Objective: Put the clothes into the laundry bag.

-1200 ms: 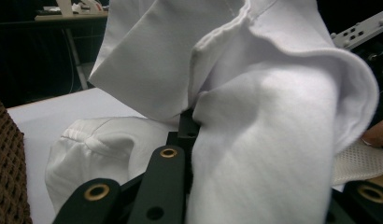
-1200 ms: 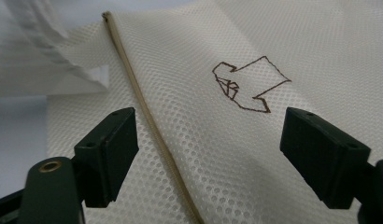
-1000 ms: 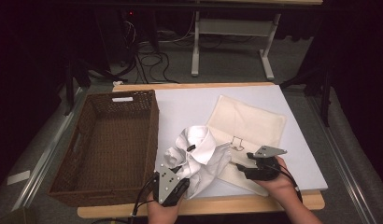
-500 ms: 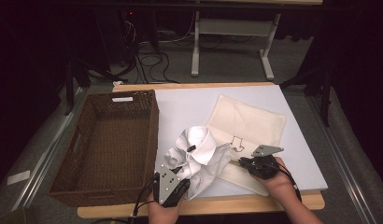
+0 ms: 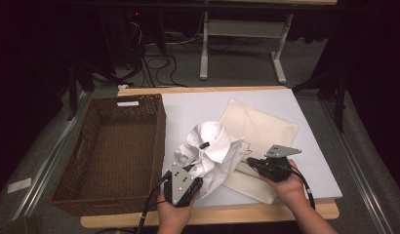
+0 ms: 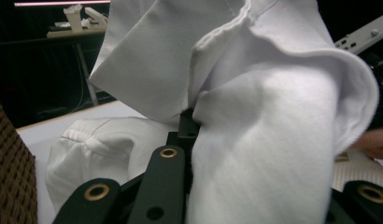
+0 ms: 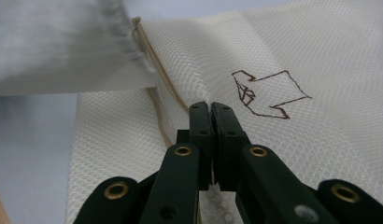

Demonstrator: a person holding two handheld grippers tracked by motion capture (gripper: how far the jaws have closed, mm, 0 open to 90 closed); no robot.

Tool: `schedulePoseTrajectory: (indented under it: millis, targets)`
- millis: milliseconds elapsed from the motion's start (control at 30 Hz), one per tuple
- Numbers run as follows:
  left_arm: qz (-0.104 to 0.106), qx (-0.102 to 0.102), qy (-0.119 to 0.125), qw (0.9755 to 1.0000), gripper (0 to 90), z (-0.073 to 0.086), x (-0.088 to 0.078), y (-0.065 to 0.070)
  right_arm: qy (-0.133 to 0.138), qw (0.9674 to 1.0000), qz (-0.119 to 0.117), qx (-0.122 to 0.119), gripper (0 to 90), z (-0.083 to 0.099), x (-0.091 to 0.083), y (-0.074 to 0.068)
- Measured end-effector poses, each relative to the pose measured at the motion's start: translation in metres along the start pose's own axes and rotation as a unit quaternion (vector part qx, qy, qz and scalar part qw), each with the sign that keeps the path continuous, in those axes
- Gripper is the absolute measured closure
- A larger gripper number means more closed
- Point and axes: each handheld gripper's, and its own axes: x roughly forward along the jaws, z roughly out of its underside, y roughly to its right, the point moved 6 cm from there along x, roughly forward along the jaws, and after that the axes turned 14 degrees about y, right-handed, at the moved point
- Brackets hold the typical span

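A crumpled white shirt [image 5: 211, 146] lies on the white table top [image 5: 193, 105], partly over a cream mesh bag [image 5: 262, 126] with a brown drawn mark. My left gripper [image 5: 192, 169] is shut on a fold of the shirt [image 6: 259, 121], and the cloth hides most of its jaws [image 6: 193, 125]. My right gripper [image 5: 250, 160] has just been closing and is now shut on the mesh bag [image 7: 283, 56] at its corded edge, with mesh pinched between the fingertips [image 7: 211, 107]. A hand holds each gripper near the table's front edge.
A brown wicker basket [image 5: 160, 127] stands at the table's left, its weave also at the left edge of the left gripper view [image 6: 7, 158]. Behind the table are desk legs [image 5: 204, 48] and cables on a dark floor.
The right gripper's jaws have closed on the bag's edge next to the shirt. The left gripper and the shirt have stayed put.
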Motion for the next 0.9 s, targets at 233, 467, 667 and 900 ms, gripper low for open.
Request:
schedulePoseTrajectory:
  millis: [233, 467, 667, 900]
  targets:
    - [0.012, 0.001, -0.005, 0.9999, 77.8, 0.015, 0.009, 0.013, 0.024, 0.9996, 0.004, 0.016, 89.0, -0.009, -0.005, 0.003]
    - [0.024, 0.008, -0.049, 0.9984, 77.7, 0.043, 0.019, 0.026, 0.042, 0.9989, 0.006, 0.019, 88.9, -0.013, -0.008, 0.002]
    - [0.036, 0.013, -0.083, 0.9958, 77.6, 0.062, 0.033, 0.038, 0.064, 0.9976, 0.005, 0.025, 88.9, -0.020, -0.015, 0.003]
    - [0.046, -0.007, -0.117, 0.9920, 77.4, 0.087, 0.051, 0.051, 0.077, 0.9967, -0.002, 0.028, 89.0, -0.024, -0.019, 0.001]
